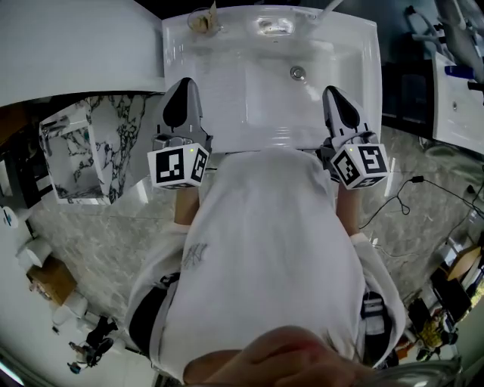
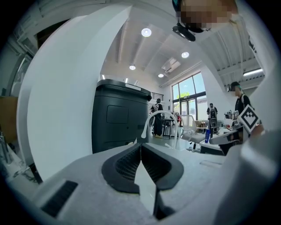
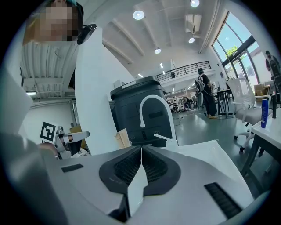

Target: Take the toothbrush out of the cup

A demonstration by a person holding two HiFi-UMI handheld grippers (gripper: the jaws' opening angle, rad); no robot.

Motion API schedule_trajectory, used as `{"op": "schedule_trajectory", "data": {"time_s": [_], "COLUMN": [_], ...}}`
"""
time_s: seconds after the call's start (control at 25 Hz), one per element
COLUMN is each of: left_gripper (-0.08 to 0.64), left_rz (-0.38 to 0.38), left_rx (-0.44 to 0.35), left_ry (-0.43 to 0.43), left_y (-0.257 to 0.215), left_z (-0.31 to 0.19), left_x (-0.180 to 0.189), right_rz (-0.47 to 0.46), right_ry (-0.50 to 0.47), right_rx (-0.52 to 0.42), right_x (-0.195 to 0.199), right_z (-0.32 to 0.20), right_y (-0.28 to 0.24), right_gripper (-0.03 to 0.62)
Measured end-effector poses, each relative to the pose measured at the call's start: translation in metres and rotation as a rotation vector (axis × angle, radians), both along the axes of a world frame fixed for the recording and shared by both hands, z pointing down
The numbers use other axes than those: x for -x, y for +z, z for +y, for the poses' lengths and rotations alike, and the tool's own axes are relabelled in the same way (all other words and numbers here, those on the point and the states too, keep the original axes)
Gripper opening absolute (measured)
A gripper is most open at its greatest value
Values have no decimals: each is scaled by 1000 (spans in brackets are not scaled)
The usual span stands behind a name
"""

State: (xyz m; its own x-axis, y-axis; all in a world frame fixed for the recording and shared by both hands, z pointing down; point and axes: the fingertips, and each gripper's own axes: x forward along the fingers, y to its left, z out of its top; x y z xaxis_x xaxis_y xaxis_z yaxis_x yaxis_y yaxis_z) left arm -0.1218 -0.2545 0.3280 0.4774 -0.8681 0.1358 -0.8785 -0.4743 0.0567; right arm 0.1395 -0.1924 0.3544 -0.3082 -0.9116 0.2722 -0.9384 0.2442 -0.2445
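Note:
A clear cup (image 1: 201, 22) stands on the back left corner of the white sink (image 1: 355, 60), and a pale toothbrush (image 1: 213, 10) sticks up out of it. In the right gripper view the cup (image 3: 123, 138) shows as a tan shape left of the faucet. My left gripper (image 1: 183, 82) hovers over the sink's front left rim, jaws shut and empty, well short of the cup. At the front right rim my right gripper (image 1: 332, 91) is shut too, with nothing in it. Both gripper views show the dark pads (image 2: 127, 163) (image 3: 154, 165) pressed together.
A white arched faucet (image 1: 273, 26) (image 2: 160, 119) (image 3: 149, 108) stands at the back middle of the sink, with the drain (image 1: 298, 72) in front of it. A dark bin (image 2: 119, 117) stands behind the sink. A marble-patterned cabinet (image 1: 106, 147) is on the left. People stand far off.

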Motion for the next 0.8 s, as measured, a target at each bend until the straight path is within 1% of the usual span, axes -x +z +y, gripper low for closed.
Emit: {"op": "schedule_trajectory", "data": {"time_s": [0.08, 0.16, 0.2, 0.4, 0.56, 0.68, 0.8], "left_gripper": [22, 94, 115, 183, 244, 296, 308], "left_rz": [-5, -10, -11, -15, -26, -21, -27], "left_rx": [7, 19, 22, 7, -1, 30, 64], "left_ry": [0, 6, 10, 37, 50, 51, 30], "left_y": [3, 7, 8, 15, 31, 48, 68], "left_z": [-5, -11, -14, -34, -62, -86, -106], "left_x": [1, 0, -1, -8, -12, -17, -23], "right_rz": [2, 4, 3, 10, 19, 23, 30], "right_ry": [-3, -3, -1, 7, 4, 9, 29], "right_rx": [5, 13, 18, 43, 65, 73, 88], "right_x": [1, 0, 0, -1, 2, 1, -5], "right_z": [-1, -1, -1, 2, 2, 0, 1], "right_y": [1, 2, 3, 7, 10, 10, 12], "right_gripper": [15, 15, 15, 15, 15, 15, 15]}}
